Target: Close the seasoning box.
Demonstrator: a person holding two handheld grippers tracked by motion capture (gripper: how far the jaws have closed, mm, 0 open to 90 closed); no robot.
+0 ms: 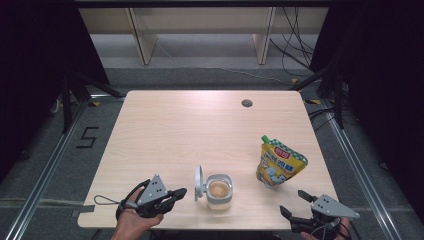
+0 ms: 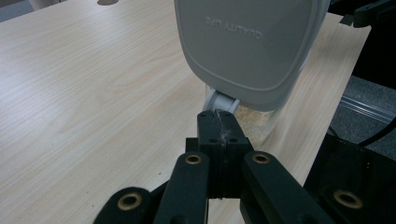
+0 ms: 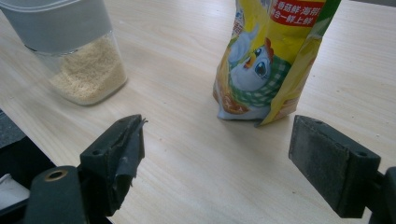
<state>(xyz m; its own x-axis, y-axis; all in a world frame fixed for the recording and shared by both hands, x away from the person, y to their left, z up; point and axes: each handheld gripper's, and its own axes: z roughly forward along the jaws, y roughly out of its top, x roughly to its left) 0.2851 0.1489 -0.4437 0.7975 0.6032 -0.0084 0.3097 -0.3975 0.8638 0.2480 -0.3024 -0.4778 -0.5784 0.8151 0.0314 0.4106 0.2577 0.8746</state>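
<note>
In the lower left of the high view the left gripper (image 1: pixel 179 192) lies low over the table (image 1: pixel 165 130), its jaws pressed together with nothing between them, their tips just beside the raised lid (image 1: pixel 199 183) of a jar (image 1: pixel 219 191). In the left gripper view the closed tips sit right at the lid's white hinge (image 2: pixel 223 101); whether they touch it is hard to tell. The lid is grey, stands nearly upright, and carries raised lettering. The jar is clear with a grey upper band and holds pale, sandy grains; it stands near the bottom centre of the high view, close to the table's near edge.

In the lower right of the high view the right gripper (image 1: pixel 295 204) has its jaws spread wide and empty. Up and left of it, near the right edge of the table, stands a yellow pouch (image 1: pixel 279 162) with a green spout at the top, a cartoon chicken in a green checked bib and a red label. The pouch and jar stand apart.
</note>
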